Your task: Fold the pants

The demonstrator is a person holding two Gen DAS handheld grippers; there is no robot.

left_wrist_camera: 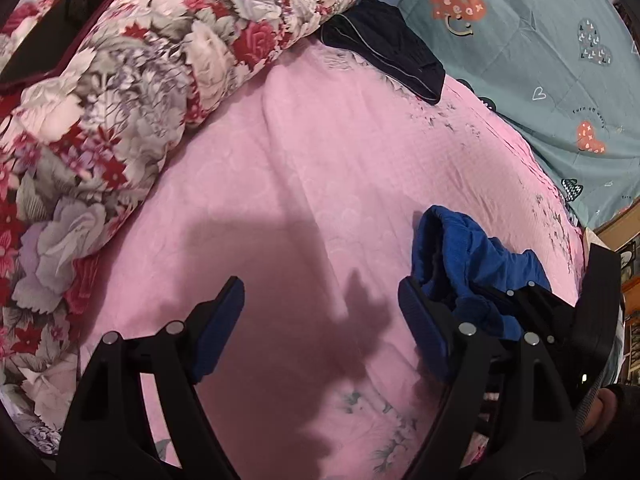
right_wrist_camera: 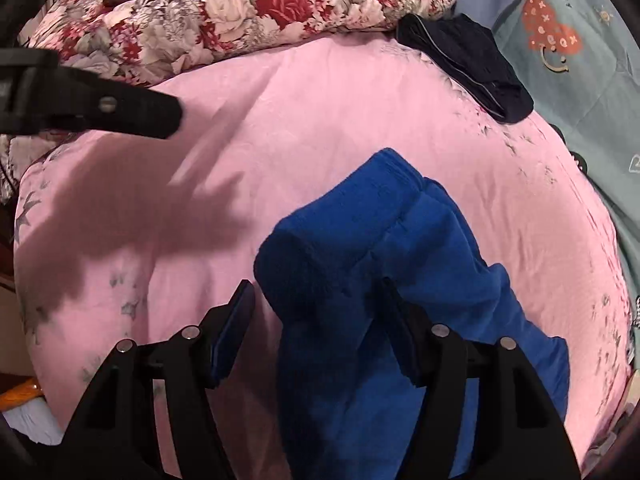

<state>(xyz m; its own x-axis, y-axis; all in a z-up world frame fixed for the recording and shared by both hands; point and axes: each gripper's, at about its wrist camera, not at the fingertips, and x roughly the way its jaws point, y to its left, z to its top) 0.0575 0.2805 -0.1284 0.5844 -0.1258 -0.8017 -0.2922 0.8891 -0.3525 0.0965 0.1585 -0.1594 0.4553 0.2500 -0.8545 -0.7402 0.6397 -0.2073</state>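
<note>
Blue fleece pants (right_wrist_camera: 372, 264) lie bunched on the pink bedsheet (right_wrist_camera: 320, 112). In the right wrist view my right gripper (right_wrist_camera: 320, 332) is open, its jaws wide apart with the bunched pants between and over them, draped across the right finger. In the left wrist view my left gripper (left_wrist_camera: 320, 328) is open and empty above the bare sheet, with the pants (left_wrist_camera: 472, 256) just beyond its right finger. The right gripper's body shows at the right of the left wrist view (left_wrist_camera: 560, 320), and the left gripper's finger shows at the left of the right wrist view (right_wrist_camera: 120, 108).
A rolled floral quilt (left_wrist_camera: 120, 100) lies along the left and back, with a dark phone-like object (left_wrist_camera: 60, 28) on it. A dark folded garment (left_wrist_camera: 384, 48) lies at the back. A teal patterned blanket (left_wrist_camera: 540, 60) lies on the right.
</note>
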